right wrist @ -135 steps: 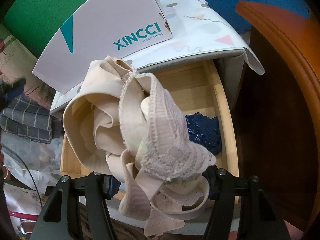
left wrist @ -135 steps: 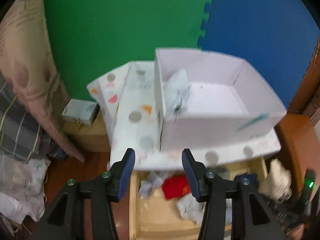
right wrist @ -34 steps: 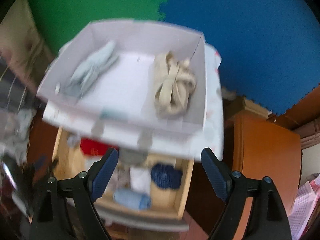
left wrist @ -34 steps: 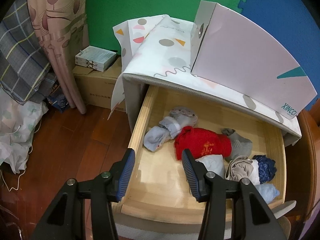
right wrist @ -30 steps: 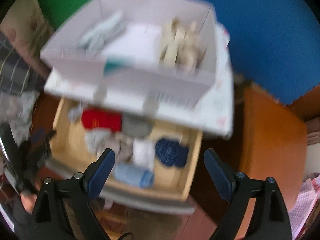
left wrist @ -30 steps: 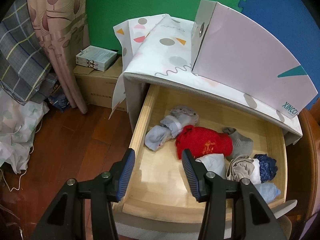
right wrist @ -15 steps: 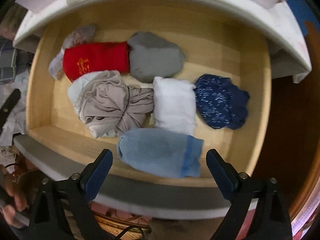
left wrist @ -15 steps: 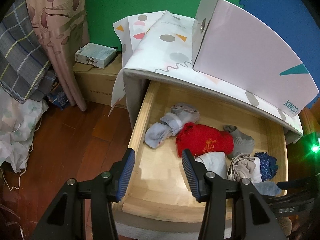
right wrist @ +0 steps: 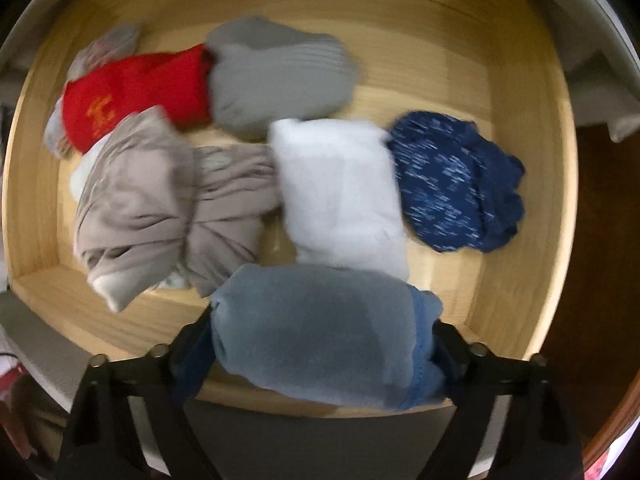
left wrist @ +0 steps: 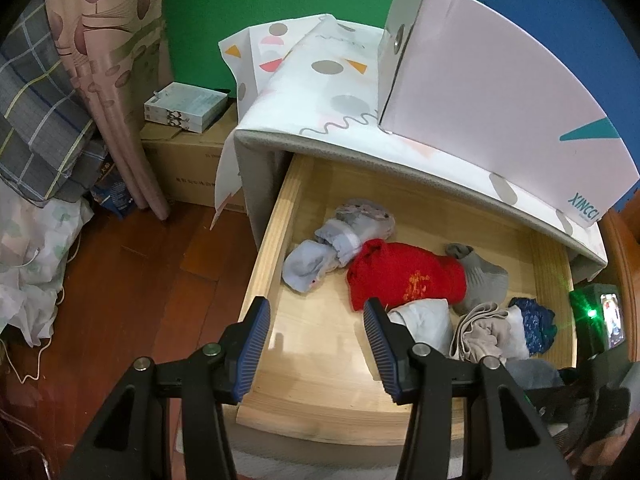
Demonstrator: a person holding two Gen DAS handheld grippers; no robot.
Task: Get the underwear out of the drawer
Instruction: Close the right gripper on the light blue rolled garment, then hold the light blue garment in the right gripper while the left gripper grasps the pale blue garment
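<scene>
The wooden drawer point(left wrist: 276, 240) stands pulled open and holds several rolled garments. In the right wrist view a light blue roll point(right wrist: 324, 332) lies at the drawer's front, between the wide-open fingers of my right gripper point(right wrist: 316, 344). Behind it lie a white roll point(right wrist: 336, 188), a beige bundle point(right wrist: 160, 204), a navy piece point(right wrist: 452, 180), a grey piece point(right wrist: 280, 76) and a red piece point(right wrist: 136, 92). My left gripper point(left wrist: 316, 348) is open and empty above the drawer's front left. The red piece point(left wrist: 404, 276) and a pale blue roll point(left wrist: 320, 256) show there too.
A white shoe box point(left wrist: 492, 80) sits on the patterned cabinet top point(left wrist: 320, 92) above the drawer. A cardboard box point(left wrist: 188, 172), a curtain point(left wrist: 104, 80) and piled cloth point(left wrist: 28, 248) stand to the left on the wood floor. Brown wooden furniture point(right wrist: 600, 240) flanks the drawer's right side.
My right gripper has come down from above the shoe box into the drawer, and its open fingers now straddle the light blue roll. My left gripper has barely moved.
</scene>
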